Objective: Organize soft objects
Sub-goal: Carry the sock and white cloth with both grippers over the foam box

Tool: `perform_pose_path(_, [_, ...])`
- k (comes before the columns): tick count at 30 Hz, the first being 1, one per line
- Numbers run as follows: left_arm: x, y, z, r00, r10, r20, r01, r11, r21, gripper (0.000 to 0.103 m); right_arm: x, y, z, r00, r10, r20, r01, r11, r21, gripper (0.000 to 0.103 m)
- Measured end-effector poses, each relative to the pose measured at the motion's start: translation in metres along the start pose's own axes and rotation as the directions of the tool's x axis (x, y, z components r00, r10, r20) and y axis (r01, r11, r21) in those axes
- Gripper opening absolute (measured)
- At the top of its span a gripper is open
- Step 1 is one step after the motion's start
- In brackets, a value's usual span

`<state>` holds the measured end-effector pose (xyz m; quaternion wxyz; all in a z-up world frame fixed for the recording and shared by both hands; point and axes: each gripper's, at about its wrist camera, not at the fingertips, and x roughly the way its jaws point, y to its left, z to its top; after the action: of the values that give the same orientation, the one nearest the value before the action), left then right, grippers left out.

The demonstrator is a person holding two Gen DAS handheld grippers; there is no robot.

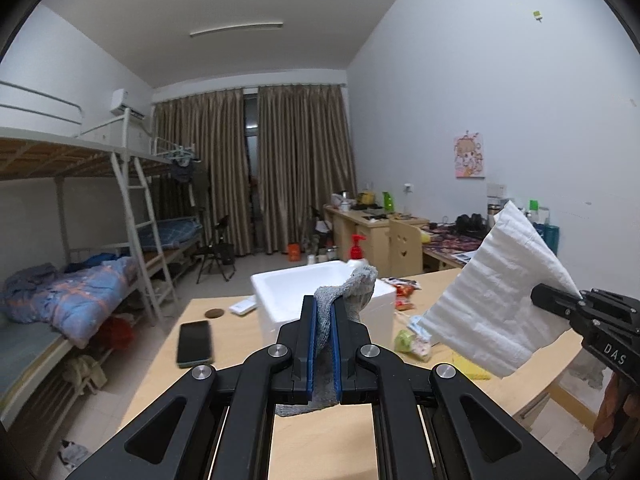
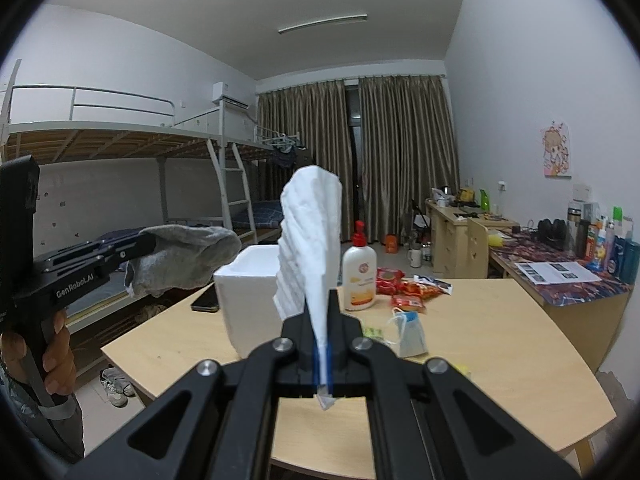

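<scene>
Left gripper (image 1: 325, 320) clamped closed, right gripper (image 2: 320, 332) clamped closed, both raised, pointing roughly level

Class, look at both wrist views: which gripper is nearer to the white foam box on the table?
Left. The left gripper, shut on a grey sock, hangs close by the foam box. The right gripper, holding a white cloth, is farther away.

Airborne grey sock (image 1: 352, 292), ribbed white cloth (image 1: 492, 300)

Foam box (image 2: 244, 280) on table (image 2: 500, 340); bottle (image 2: 359, 272) right; phone (image 2: 206, 300) left.
</scene>
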<state>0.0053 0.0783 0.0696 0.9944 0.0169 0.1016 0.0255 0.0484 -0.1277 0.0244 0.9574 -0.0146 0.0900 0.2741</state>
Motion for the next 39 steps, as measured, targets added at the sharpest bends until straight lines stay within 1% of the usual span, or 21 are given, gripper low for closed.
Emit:
perform_pose_path(6, [-0.020,0.012,-0.003,0.999,0.037,0.016,-0.037,0.999,-0.007,0.007,-0.002,0.021,0.002,0.999,0.036,0.008,-0.035,0.999,-0.027,0.004])
perform_pose_path(14, [-0.033,0.022,-0.006,0.999,0.044,0.022,-0.043,0.999,-0.027,0.007,-0.006,0.043,0.005,0.997,0.067,0.024,-0.065,0.996,-0.066,0.004])
perform_pose_path(19, [-0.037,0.023,-0.006,0.998,0.059,0.029,-0.058,0.998,-0.040,0.007,-0.002,0.046,0.007,0.996,0.081,0.026,-0.078,0.994,-0.076,0.004])
perform_pose_path(23, [-0.032,0.028,-0.006,0.997,0.068,0.020,-0.067,0.997,-0.047,0.007,0.006,0.044,0.008,0.995,0.094,0.022,-0.092,0.993,-0.076,0.004])
perform_pose_path(28, [-0.015,0.034,-0.001,0.998,0.070,-0.003,-0.070,0.996,-0.057,0.007,0.019,0.044,0.010,0.993,0.114,0.015,-0.112,0.991,-0.071,0.004])
perform_pose_path(32, [-0.005,0.030,0.004,0.997,0.074,-0.009,-0.074,0.996,-0.056,0.007,0.033,0.041,0.016,0.993,0.118,0.002,-0.118,0.991,-0.070,0.004])
perform_pose_path(39, [0.018,0.036,0.016,0.996,0.084,-0.020,-0.085,0.994,-0.064,0.007,0.051,0.039,0.028,0.991,0.134,-0.009,-0.135,0.989,-0.068,0.004])
